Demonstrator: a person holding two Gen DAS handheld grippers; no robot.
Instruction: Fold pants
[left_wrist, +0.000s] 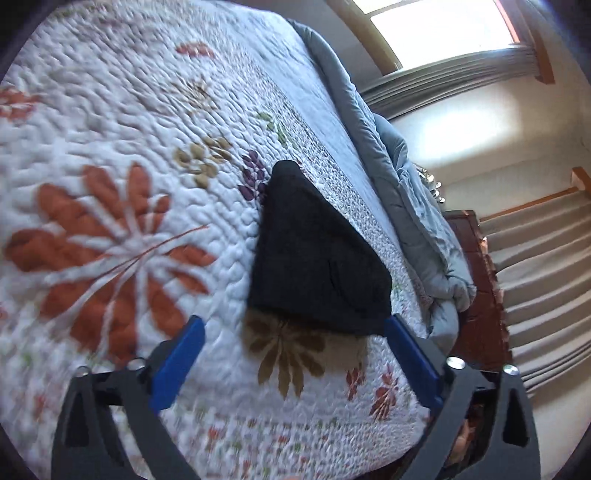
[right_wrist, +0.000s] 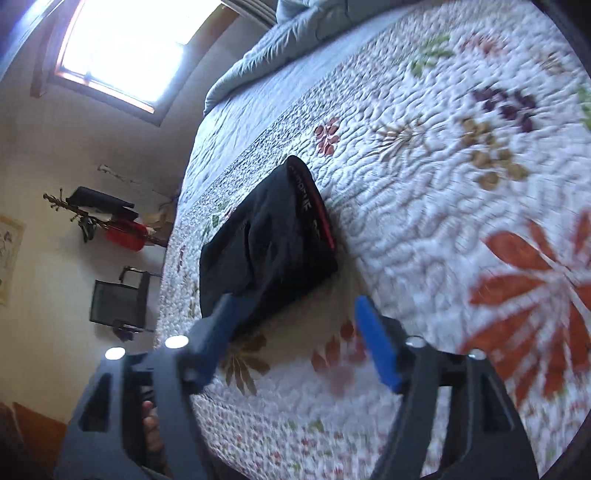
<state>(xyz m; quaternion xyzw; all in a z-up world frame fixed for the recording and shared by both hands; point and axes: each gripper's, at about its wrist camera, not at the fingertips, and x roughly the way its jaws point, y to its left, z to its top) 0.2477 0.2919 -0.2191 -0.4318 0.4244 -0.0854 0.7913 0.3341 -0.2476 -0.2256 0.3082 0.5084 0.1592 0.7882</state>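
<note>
The black pants (left_wrist: 314, 258) lie folded into a compact bundle on the floral quilt (left_wrist: 129, 147). In the right wrist view the same pants (right_wrist: 266, 243) show a waistband with a red edge and pale lettering on its right side. My left gripper (left_wrist: 291, 325) hangs above the quilt just short of the bundle's near edge, its blue fingers (left_wrist: 177, 365) spread wide with nothing between them. My right gripper (right_wrist: 295, 306) also stands open near the bundle's near corner, holding nothing; its left finger (right_wrist: 218, 332) overlaps the black cloth in the picture.
A rumpled grey-blue duvet (left_wrist: 413, 206) lies along the far side of the bed. Beyond it are a bright window (right_wrist: 122, 48), a wall, a dark wooden piece (left_wrist: 476, 295), a black chair (right_wrist: 118, 299) and a shelf with a red item (right_wrist: 125, 236).
</note>
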